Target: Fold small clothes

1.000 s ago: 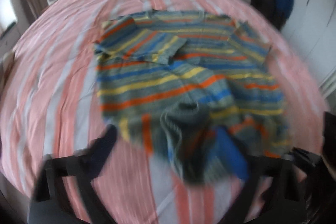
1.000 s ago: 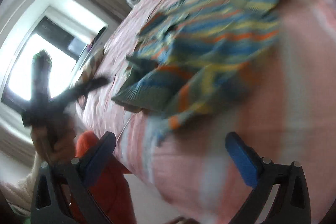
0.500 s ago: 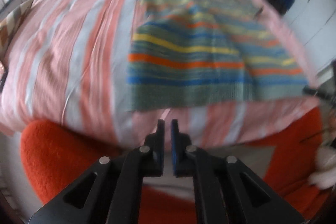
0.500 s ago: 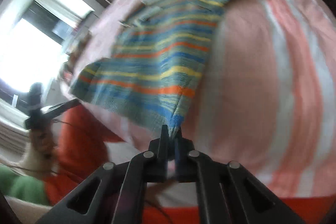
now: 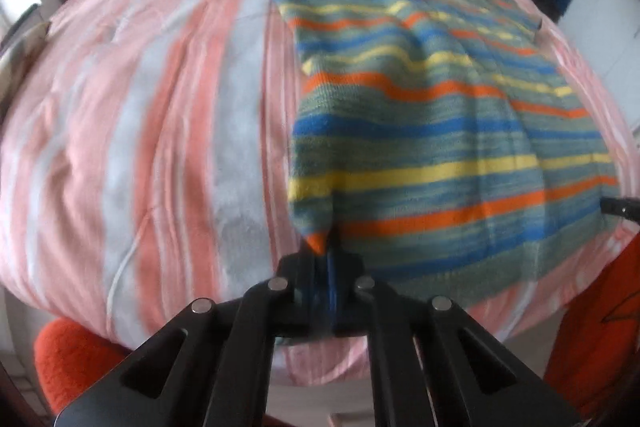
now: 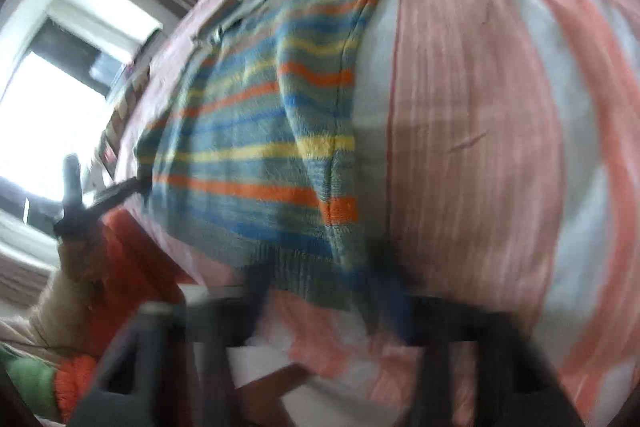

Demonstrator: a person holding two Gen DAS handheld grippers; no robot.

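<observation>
Since a second ago both grippers have clamped onto the sweater's (image 5: 440, 131) hem and drawn it from a crumpled heap out flat toward the foot of the bed (image 5: 152, 115). Now the left gripper (image 5: 326, 259) is clenched on the near left corner, and the right gripper (image 6: 360, 291), blurred in its own view, is clenched on the near right corner. Stripes run across the sweater, which lies spread on the pink striped bedcover.

Both wrist views look steeply down, close, sharing the striped sweater (image 5: 440, 147).
</observation>
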